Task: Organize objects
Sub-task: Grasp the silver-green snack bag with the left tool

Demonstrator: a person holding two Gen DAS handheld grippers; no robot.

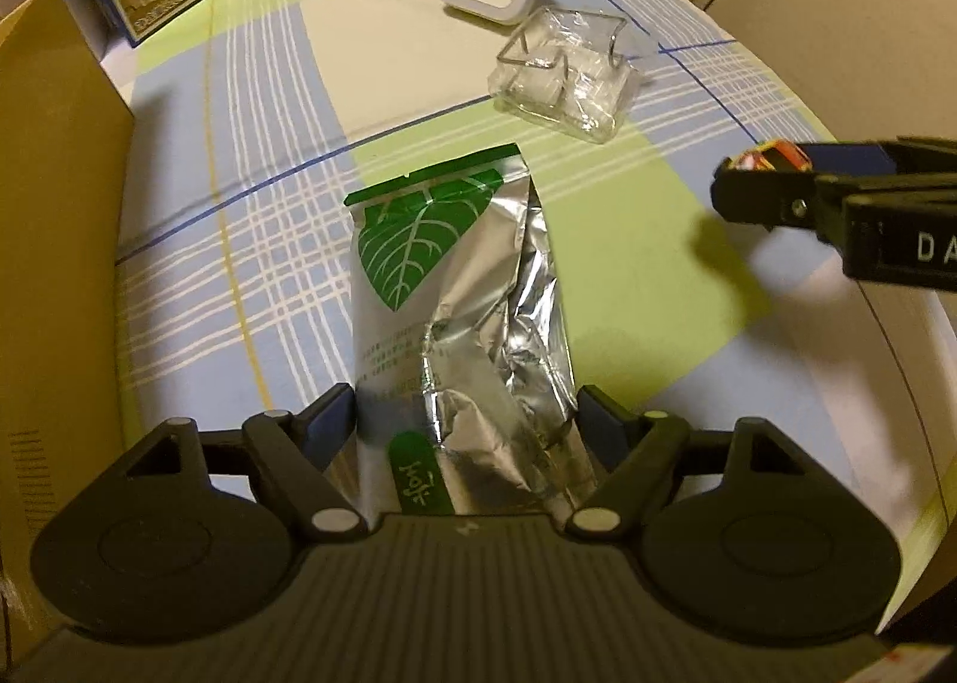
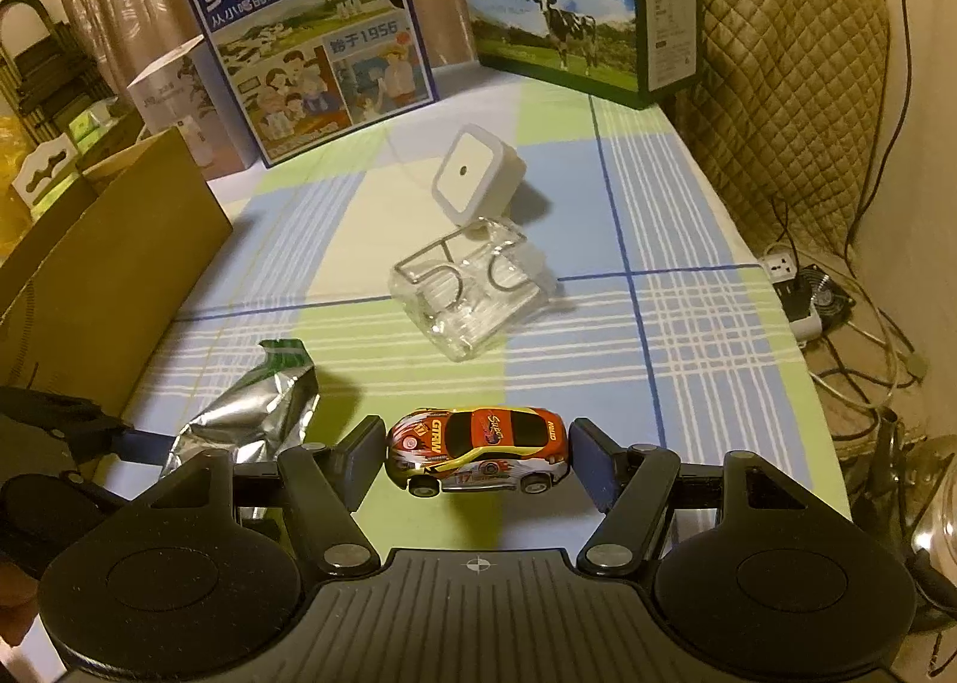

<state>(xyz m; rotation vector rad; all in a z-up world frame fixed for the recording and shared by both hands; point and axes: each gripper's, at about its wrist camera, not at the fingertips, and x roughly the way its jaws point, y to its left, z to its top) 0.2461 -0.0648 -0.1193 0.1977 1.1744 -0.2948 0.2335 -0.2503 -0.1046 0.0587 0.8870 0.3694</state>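
On the plaid-covered desk (image 2: 688, 240), a cardboard box (image 2: 107, 264) stands at the left edge. The left gripper (image 1: 466, 420) has its jaws clamped on a silver foil pouch (image 1: 460, 288). The right gripper (image 2: 475, 453) holds a toy race car (image 2: 475, 447) clamped between its jaws, above the cloth.

A cardboard box (image 2: 113, 264) walls off the left edge of the tabletop (image 2: 688, 336), and two milk cartons (image 2: 311, 43) close the far end. Mid-table, a clear glass holder (image 2: 472, 288) and a white square night light (image 2: 478, 177) stand touching; bare cloth lies open to their right and in front.
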